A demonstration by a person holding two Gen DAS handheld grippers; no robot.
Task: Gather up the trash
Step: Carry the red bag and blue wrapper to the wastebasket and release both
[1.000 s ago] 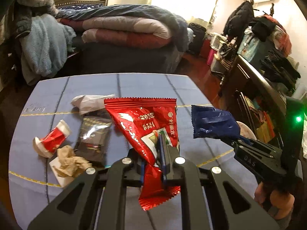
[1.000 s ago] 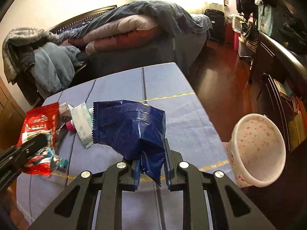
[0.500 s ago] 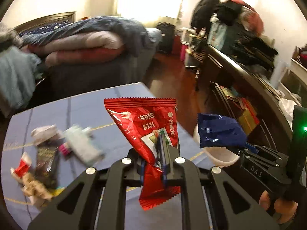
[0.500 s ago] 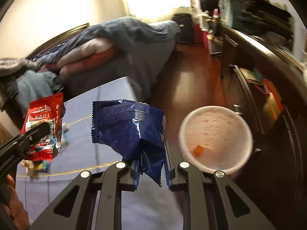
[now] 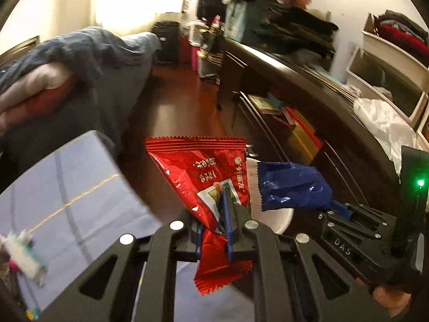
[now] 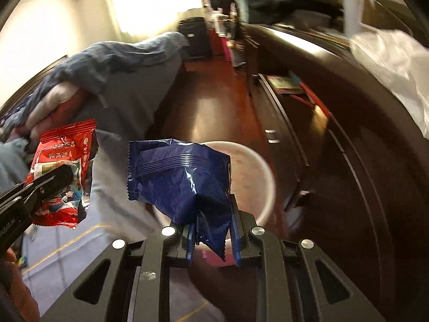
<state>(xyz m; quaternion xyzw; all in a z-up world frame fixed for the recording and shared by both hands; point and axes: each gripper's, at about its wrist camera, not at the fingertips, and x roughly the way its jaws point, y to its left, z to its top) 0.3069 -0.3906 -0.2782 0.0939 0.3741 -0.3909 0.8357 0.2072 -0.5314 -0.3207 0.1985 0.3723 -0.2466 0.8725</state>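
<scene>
With the right gripper (image 6: 211,230) pinching the blue wrapper (image 6: 182,177) just over the white bin (image 6: 257,177) ahead and the left gripper (image 5: 218,228) clamping the red packet (image 5: 206,177) alongside, I'd worry either light wrapper flutters past the rim on release.

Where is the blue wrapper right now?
The blue wrapper is pinched in the right gripper, held in the air over the white bin beside the table; in the left wrist view it sits right of the red wrapper.

Warm, dim interior; blown-out window (image 5: 139,2) backlight, floor (image 6: 211,112) glare, heavy motion blur on surroundings, fisheye curvature, dark vignetted corners.
</scene>
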